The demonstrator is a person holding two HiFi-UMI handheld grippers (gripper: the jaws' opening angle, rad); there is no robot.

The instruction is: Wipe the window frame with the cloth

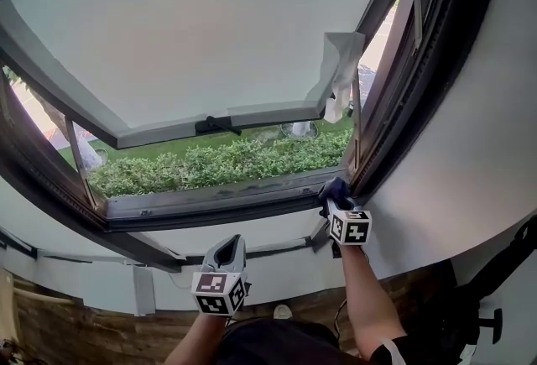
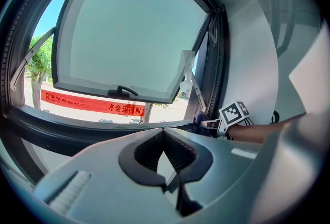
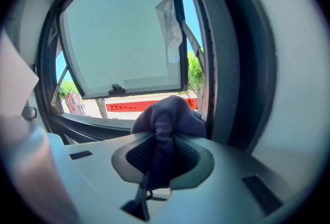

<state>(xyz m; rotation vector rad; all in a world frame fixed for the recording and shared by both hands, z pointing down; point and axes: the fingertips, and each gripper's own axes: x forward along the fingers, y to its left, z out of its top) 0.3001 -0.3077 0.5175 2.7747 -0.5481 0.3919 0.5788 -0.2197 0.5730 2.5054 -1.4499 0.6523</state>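
A dark window frame (image 1: 235, 202) surrounds an awning sash (image 1: 201, 28) pushed outward. My right gripper (image 1: 336, 195) is shut on a dark blue cloth (image 3: 170, 117) and holds it at the frame's lower right corner (image 1: 348, 183), next to the right jamb (image 3: 219, 63). The same cloth (image 2: 200, 120) shows small in the left gripper view, at that corner. My left gripper (image 1: 225, 258) hangs below the sill, away from the frame, jaws together with nothing between them (image 2: 164, 153).
A sash handle (image 1: 214, 124) sits on the sash's bottom rail. A torn strip of protective film (image 1: 340, 74) dangles from the sash's right corner. Hedges (image 1: 210, 162) lie outside below. White wall (image 1: 453, 153) runs to the right.
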